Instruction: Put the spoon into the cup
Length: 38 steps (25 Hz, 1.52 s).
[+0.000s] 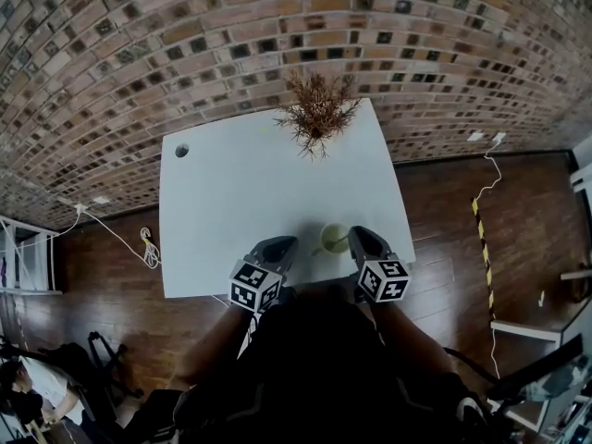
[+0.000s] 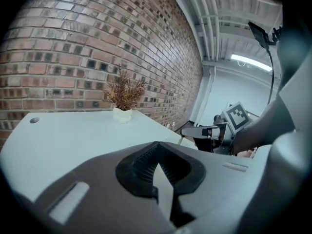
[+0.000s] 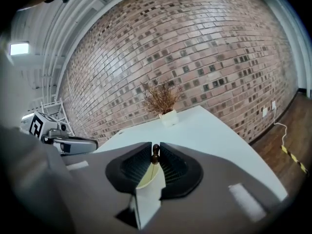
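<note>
Right gripper (image 3: 155,148) clamps the spoon (image 3: 155,155) by its handle end, spoon reaching into the cup (image 1: 333,239); left gripper (image 2: 157,145) has its jaws together, empty.

Looks like a lab or studio space: bare brick wall (image 1: 277,26); white table (image 1: 231,211); wood floor (image 1: 444,220) with trailing cables (image 1: 487,185).

Bright, even room light now, ceiling strip lamp (image 2: 251,61) glowing; white table (image 1: 231,211) almost glares. Fisheye bends the edges hard (corners go black), close foreground soft.

Pale-green cup (image 1: 332,239) nr table's (image 1: 231,211) front edge, spoon (image 3: 155,153) leaning inside.
</note>
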### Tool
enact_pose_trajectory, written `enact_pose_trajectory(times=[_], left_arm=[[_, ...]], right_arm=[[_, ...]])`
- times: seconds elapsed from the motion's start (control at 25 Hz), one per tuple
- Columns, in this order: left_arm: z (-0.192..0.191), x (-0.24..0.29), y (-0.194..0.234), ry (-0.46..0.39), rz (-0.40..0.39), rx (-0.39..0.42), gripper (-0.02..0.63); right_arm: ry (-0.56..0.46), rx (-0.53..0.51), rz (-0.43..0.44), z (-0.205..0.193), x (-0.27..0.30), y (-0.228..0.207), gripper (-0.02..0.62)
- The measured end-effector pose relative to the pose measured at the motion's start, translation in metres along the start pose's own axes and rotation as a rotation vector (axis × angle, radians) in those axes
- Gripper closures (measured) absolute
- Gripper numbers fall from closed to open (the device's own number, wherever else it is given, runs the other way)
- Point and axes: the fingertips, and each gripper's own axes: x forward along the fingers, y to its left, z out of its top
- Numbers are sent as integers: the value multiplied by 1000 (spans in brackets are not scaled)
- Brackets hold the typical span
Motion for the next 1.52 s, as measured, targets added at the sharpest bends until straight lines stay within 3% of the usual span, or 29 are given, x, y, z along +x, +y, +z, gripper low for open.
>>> enact_pose_trajectory(times=[0.24,0.48,0.8,0.92,1.24,1.52], left_arm=[[-6,-6,7,26,29,-12,611],[-3,-12,9,3,29,-22,611],[8,-23,11,-33,59,-27,611],[20,-30,8,-63,77,-49,612],[76,-51,-3,-180,133,-29,611],[123,-65,-32,-258,172,16,612]], right_arm=[[27,-3,-5,-6,1,-6,526],[34,14,-4,-4,-2,-9,438],[-38,2,25,48,-21,-3,430],[-88,-55,80,81,-31,12,445],[-149,-153,205,137,-56,39,588],[-158,-239,346,169,-83,72,588]])
